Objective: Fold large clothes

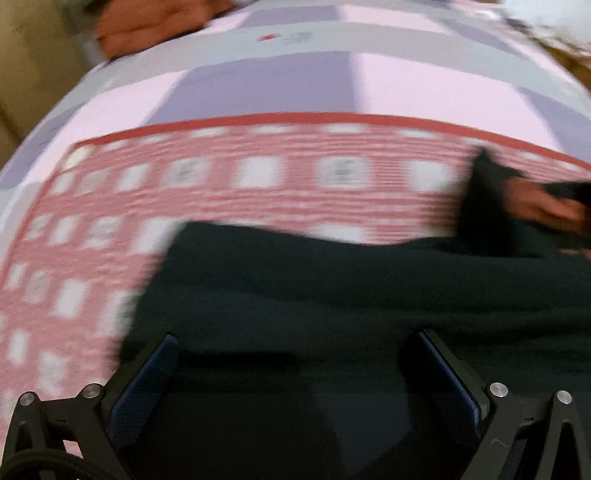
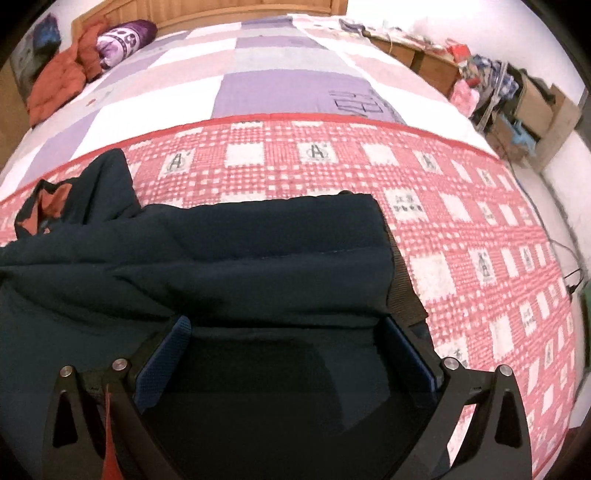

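Both hand-held grippers (image 1: 295, 354) (image 2: 288, 332) wide apart over dark garment (image 2: 240, 258).

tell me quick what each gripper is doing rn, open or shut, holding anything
Left gripper: open, jaws wide apart over the dark garment, gripping nothing.
Right gripper: open, jaws spread over the dark garment, gripping nothing.

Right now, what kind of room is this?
Most likely a bedroom: a wide bed under a checked bedspread, a wooden headboard, and a purple pillow. A dark garment lies on it.
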`<action>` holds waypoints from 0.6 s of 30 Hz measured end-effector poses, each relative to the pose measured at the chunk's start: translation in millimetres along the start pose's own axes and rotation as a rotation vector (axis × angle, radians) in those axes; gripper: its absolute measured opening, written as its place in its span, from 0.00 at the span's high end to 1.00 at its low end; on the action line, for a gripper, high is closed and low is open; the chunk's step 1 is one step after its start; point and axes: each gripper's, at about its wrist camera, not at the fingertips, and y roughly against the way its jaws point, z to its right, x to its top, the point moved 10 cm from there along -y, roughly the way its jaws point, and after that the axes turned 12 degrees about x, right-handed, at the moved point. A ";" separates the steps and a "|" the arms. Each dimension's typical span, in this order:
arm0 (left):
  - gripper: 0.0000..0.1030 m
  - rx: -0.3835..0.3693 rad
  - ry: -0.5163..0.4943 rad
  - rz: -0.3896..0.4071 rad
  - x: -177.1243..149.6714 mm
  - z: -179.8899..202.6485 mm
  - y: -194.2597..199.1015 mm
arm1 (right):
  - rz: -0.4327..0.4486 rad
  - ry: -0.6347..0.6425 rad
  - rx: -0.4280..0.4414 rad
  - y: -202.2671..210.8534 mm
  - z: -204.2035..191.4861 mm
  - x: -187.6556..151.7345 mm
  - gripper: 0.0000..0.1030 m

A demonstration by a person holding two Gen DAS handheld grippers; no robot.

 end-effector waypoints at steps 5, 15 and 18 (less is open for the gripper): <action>0.02 -0.107 0.001 0.081 -24.6 -12.3 56.3 | 0.093 0.042 0.016 45.0 -32.8 -14.3 0.00; 0.00 -0.288 -0.218 0.191 -166.5 61.5 145.5 | 0.097 0.444 0.135 91.7 -180.6 -155.6 0.00; 0.00 -0.272 -0.199 0.224 -159.3 43.9 133.4 | 0.108 0.370 0.108 83.9 -131.7 -150.1 0.00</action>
